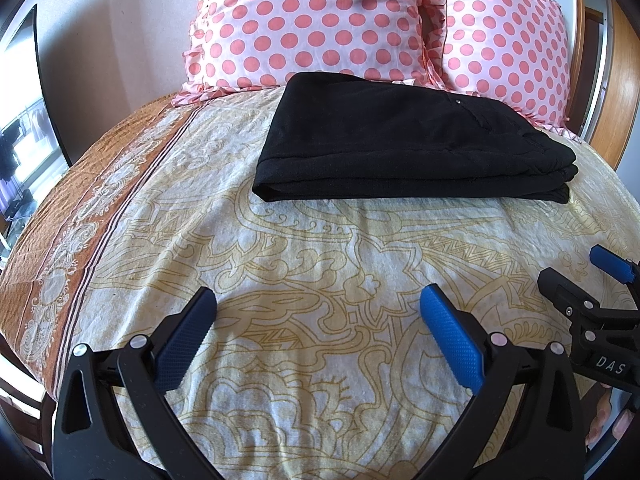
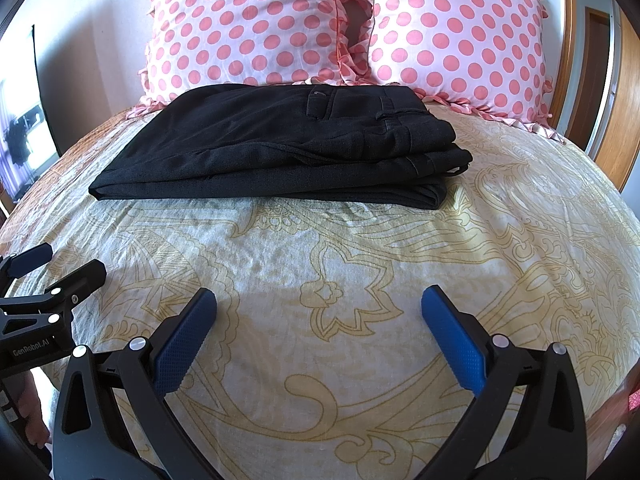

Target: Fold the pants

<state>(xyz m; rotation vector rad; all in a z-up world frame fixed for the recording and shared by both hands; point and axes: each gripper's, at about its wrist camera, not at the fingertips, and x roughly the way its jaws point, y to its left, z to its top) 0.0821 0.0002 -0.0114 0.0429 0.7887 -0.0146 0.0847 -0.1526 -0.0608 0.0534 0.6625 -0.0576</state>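
Note:
Black pants (image 1: 400,140) lie folded into a flat rectangular stack on the bed, just in front of the pillows; they also show in the right wrist view (image 2: 280,148), waistband and pocket on top at the right. My left gripper (image 1: 318,300) is open and empty, hovering over the bedspread well short of the pants. My right gripper (image 2: 318,300) is open and empty too, also short of the pants. Each gripper shows at the edge of the other's view: the right one (image 1: 580,276) and the left one (image 2: 60,268).
Two pink polka-dot pillows (image 1: 320,20) (image 2: 452,32) lean against the wall behind the pants. The cream and yellow patterned bedspread (image 1: 320,248) has an orange border at the left (image 1: 80,220). A wooden frame stands at the right (image 2: 616,120).

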